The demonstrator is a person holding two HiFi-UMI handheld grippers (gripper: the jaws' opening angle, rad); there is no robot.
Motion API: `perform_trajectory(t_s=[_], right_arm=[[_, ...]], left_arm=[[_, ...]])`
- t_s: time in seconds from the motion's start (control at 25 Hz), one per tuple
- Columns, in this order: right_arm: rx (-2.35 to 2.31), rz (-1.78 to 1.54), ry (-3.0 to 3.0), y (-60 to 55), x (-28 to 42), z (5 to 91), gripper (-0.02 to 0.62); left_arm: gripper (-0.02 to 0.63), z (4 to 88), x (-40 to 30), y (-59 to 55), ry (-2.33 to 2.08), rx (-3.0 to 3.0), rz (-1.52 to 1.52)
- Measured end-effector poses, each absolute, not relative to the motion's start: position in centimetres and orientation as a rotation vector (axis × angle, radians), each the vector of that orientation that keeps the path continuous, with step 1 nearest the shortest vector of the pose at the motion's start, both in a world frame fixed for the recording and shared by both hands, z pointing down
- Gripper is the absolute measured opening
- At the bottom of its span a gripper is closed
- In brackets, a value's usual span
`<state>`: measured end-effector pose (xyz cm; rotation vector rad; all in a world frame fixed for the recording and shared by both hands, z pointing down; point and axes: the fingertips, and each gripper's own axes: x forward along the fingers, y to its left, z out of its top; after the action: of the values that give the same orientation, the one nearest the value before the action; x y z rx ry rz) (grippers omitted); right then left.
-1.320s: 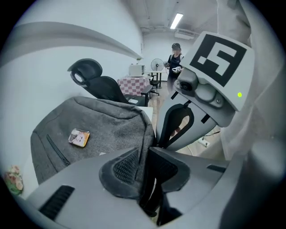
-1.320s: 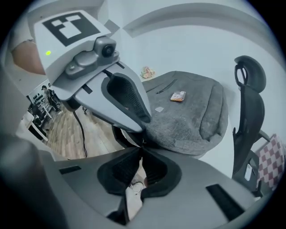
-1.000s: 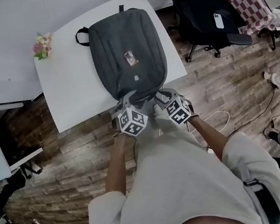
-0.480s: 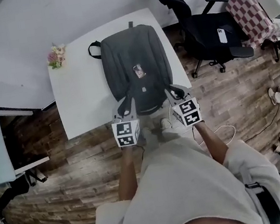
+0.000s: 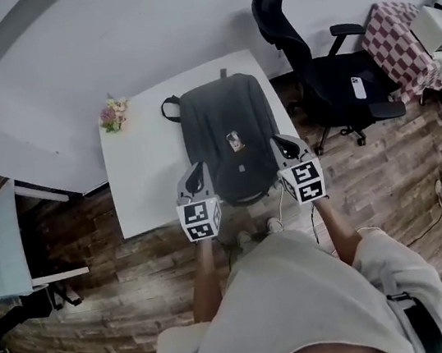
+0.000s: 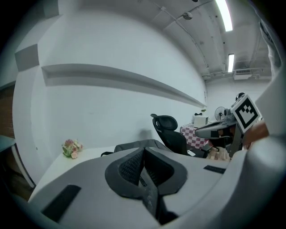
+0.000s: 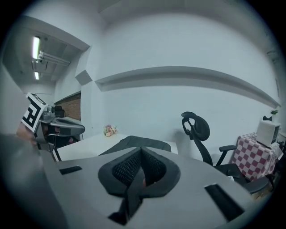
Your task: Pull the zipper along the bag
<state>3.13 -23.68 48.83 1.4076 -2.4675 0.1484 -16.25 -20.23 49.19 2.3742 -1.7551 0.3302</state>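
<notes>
- Table [image 5: 142, 176]: white top, standing on a wood-plank floor [image 5: 102, 315].
- Bag [image 5: 228, 141]: dark grey, lying flat on the right half of the table. Its length runs from the table's far edge to the near edge, and its near end reaches the near edge.
- A carry strap [image 5: 168, 105] loops out from the bag toward the table's far left.
- A small light tag [image 5: 234, 139] sits on the bag's upper face, above the middle of the table's right half.
- The zipper pull is too small to make out in any view.
- Left gripper [image 5: 199, 171] [image 6: 144, 154]: held over the table's near edge, beside the bag's near left corner. Its jaws are pressed together, pad against pad, with nothing between them. In the left gripper view the bag [image 6: 134, 145] lies beyond the closed tips.
- Right gripper [image 5: 282, 141] [image 7: 140, 154]: held over the table's near right corner, beside the bag's right side. Its jaws are pressed together, with nothing pinched. In the right gripper view the bag [image 7: 138, 142] lies beyond the tips.
- Whether either gripper touches the bag cannot be told.
- Flowers [image 5: 114, 114]: small bunch at the table's far left corner, well apart from the bag.
- Office chair [image 5: 317, 73]: black, just beyond the table's right edge. A phone [image 5: 358, 88] lies on its seat.
- Checked cloth [image 5: 395, 44]: further right of the table, past the chair.
- Person: stands at the table's near edge, one gripper in each hand.
</notes>
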Motion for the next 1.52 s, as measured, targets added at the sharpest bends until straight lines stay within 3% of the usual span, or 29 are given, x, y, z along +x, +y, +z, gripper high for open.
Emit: perform_trajectory(t_s=[1.52], right_arm=[[1.416,0.059,-2.513,-26.6,1.1,46.2,0.014]], left_arm=[[0.026,46.8,-18.5,-22.9,-1.851,2.367,0.293]])
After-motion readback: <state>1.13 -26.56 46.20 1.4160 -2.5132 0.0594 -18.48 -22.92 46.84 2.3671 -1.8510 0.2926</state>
